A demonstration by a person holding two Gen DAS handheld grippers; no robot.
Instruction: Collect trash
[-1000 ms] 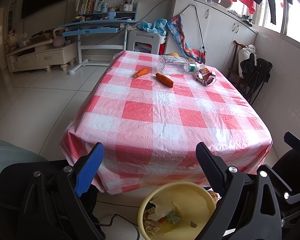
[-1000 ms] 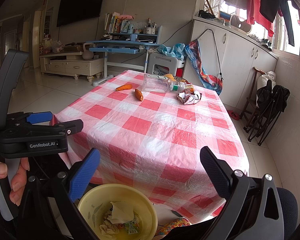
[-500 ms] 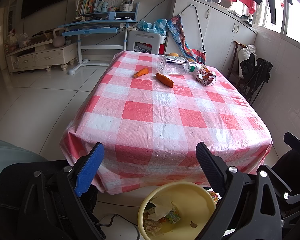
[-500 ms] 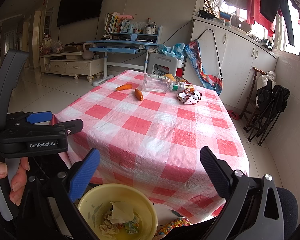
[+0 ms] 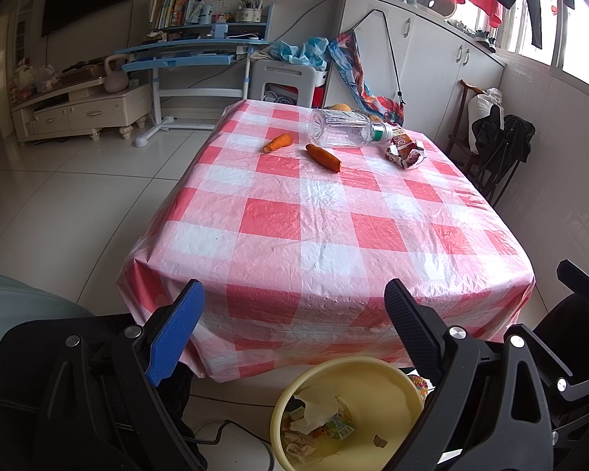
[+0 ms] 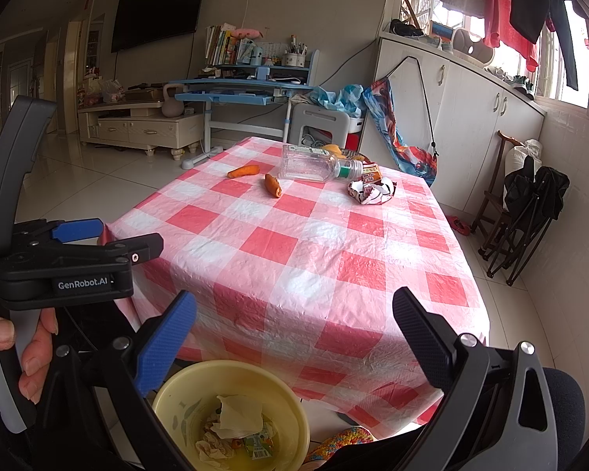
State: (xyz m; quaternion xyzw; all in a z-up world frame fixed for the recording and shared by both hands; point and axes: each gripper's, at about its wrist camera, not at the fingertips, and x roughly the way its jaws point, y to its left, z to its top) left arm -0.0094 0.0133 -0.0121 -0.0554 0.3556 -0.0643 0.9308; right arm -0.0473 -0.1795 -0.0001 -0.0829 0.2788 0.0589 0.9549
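Observation:
A yellow bin with crumpled paper and wrappers stands on the floor in front of the table. At the far end of the red-checked table lie a clear plastic bottle, a crumpled snack wrapper and two carrots. My left gripper and right gripper are both open and empty, held above the bin near the table's front edge.
An orange fruit sits behind the bottle. A folded dark chair stands right of the table by white cabinets. A blue desk and a white stool are behind. The left gripper's body shows in the right wrist view.

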